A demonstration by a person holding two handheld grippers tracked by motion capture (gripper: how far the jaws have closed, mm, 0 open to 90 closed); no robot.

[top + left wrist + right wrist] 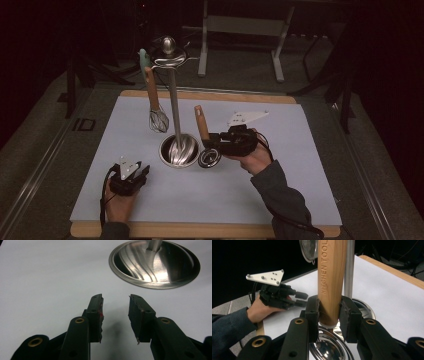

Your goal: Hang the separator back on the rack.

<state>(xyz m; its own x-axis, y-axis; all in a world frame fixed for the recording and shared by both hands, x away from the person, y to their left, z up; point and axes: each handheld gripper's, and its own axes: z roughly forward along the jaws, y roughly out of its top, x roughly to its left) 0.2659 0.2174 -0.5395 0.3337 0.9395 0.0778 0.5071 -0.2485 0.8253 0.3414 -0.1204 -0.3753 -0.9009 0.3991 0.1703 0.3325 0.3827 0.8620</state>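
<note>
Ladle point(202, 125): round wooden handle, pale grain, letters pressed into its side; polished steel bowl point(209, 158) at the low end, just right of the stand's base; handle upright, leaning slightly, pinched near its lower end.
Right gripper point(212, 141): black, matte, grey three-cornered plate on top; pads pressed on both sides of the wooden handle point(330, 282); held level, pointing left across the mat.
Left gripper point(131, 171): black, matte; fingers point(96, 311) spread, nothing between them; low over bare mat at the near left, aimed toward the base.
Stand point(174, 107): slim steel pole, brushed finish, rounded knob on top, wire hooks below the knob.
Base point(155, 263): round steel dish, mirror-bright, swirled ridges, flat rim lying on the mat.
Whisk point(155, 102): wooden handle, pale green top end, steel wire loops at the bottom; hanging left of the pole, wires just above the mat.
Mat point(280, 170): smooth, pale grey-white, rectangular, matte.
Board point(210, 94): light wood, showing as a strip along the mat's far and near edges.
Sleeve point(280, 200): dark ribbed knit, on the right forearm.
</note>
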